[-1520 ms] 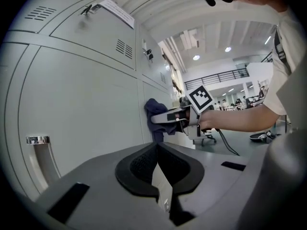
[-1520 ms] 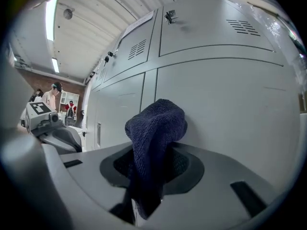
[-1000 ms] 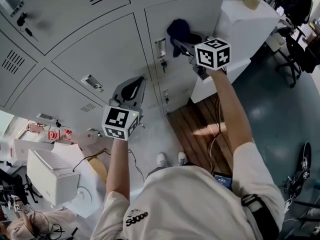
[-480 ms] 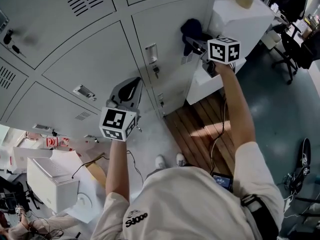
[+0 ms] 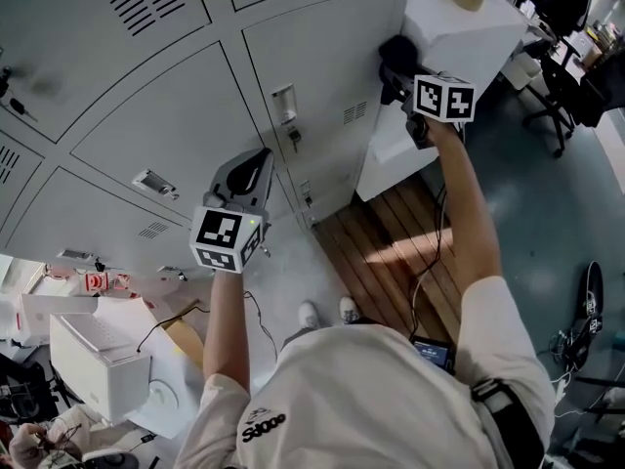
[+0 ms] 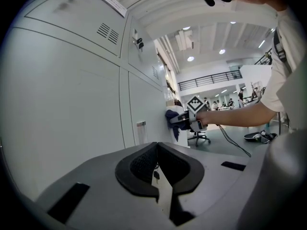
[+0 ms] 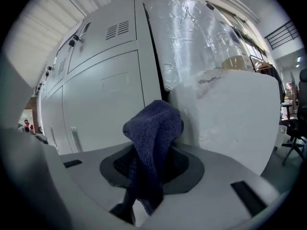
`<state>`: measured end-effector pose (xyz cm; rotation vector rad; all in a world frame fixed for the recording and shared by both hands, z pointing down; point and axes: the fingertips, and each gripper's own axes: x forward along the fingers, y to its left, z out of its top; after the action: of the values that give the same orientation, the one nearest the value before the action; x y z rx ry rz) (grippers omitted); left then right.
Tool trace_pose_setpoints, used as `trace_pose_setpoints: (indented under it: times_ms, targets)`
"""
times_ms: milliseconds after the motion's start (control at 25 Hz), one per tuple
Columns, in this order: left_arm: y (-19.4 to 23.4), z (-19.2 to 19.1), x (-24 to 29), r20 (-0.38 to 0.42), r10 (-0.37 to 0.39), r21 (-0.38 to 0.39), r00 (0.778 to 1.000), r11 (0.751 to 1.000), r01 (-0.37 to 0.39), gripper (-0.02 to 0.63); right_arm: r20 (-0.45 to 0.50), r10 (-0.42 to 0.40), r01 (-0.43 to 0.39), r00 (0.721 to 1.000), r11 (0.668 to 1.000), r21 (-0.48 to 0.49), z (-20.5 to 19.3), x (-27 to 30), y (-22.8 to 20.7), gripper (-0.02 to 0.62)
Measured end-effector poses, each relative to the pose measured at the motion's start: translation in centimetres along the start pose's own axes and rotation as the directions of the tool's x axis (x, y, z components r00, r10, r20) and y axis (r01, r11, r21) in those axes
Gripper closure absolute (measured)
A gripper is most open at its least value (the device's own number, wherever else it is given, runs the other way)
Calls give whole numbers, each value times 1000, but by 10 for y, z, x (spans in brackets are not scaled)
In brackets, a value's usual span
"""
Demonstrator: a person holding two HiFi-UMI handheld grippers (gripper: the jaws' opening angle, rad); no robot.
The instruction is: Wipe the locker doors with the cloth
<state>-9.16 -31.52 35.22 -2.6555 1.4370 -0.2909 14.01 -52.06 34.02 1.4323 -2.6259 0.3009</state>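
Grey plastic left gripper (image 6: 157, 163): jaws pressed together, nothing between them. Grey plastic right gripper (image 7: 144, 174): jaws pinching dark blue knitted cloth (image 7: 154, 128), bunched upward. Cloth sits at right edge of pale grey metal locker doors (image 5: 312, 76), just beside white block (image 5: 459, 37).

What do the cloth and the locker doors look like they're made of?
The cloth looks like dark blue knitted or woven fabric, perhaps terry or microfibre: its surface is nubbly and it hangs in soft folds. The locker doors are probably painted sheet metal, pale grey with a smooth, semi-matt finish. The punched vent slots and crisp panel seams suggest this.
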Motion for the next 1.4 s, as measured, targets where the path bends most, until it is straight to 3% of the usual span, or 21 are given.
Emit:
trace_pose_setpoints:
  times_ms: [240, 440, 600, 760, 960, 1160, 1400]
  targets:
    - [-2, -2, -10, 3, 3, -4, 1000, 1000, -3, 588, 31, 117, -112, 993, 985, -132, -7, -20, 69, 489]
    - [-6, -5, -28, -3, 13, -5, 1000, 1000, -13, 588, -25, 298, -293, 954, 917, -271, -28, -17, 166, 488]
    - [-9, -15, -44, -32, 25, 5, 999, 1000, -25, 588, -57, 372, -372, 927, 883, -285, -41, -4, 218, 488]
    - [-1, -26, -59, -53, 52, -3, 997, 999, -52, 588, -74, 383, -388, 921, 883, -265, -49, 16, 247, 488]
    - [7, -32, -64, -66, 70, -11, 995, 997, -71, 588, -80, 351, -360, 933, 910, -204, -57, 38, 240, 488]
    - [10, -35, -50, -70, 59, -14, 996, 998, -60, 588, -86, 369, -379, 926, 896, -231, -60, 38, 226, 489]
    - [2, -32, -25, -66, 29, -11, 997, 1000, -30, 588, -60, 247, -254, 967, 947, -195, -55, 36, 150, 489]
